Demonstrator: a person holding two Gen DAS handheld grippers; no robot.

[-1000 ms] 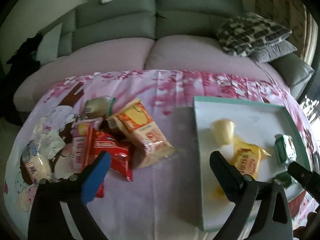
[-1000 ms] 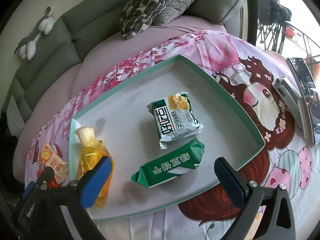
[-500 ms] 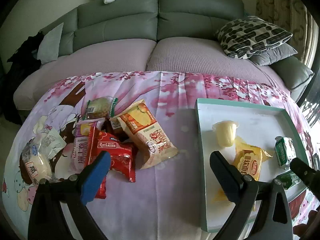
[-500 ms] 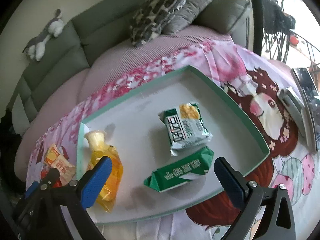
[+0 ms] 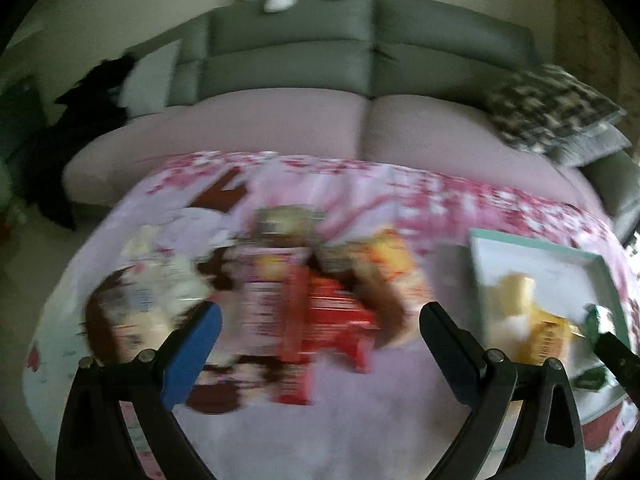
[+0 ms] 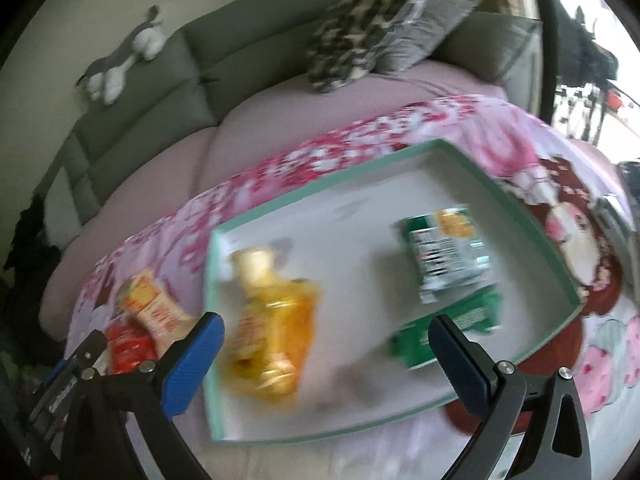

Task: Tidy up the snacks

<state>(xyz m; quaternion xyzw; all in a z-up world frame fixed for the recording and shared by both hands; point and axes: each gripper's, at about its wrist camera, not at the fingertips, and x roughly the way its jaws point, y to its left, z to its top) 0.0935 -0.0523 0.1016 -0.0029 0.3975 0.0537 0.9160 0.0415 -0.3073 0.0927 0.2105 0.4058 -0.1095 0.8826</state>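
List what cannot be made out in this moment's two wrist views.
- Left wrist view: motion blur smears the snack pile; printing and packet count are unreadable.
- Left wrist view: the teal tray is cut off by the right edge; the right gripper's finger covers part of the green packet.
- Right wrist view: blur hides the labels on the yellow pouch and the green packets.
- Right wrist view: the left gripper covers the red packet's lower end.

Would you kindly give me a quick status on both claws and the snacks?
Left claw open, empty, over the loose snack pile. Right claw open, empty, over the tray. Yellow pouch and two green packets in the tray. Nothing blocking.
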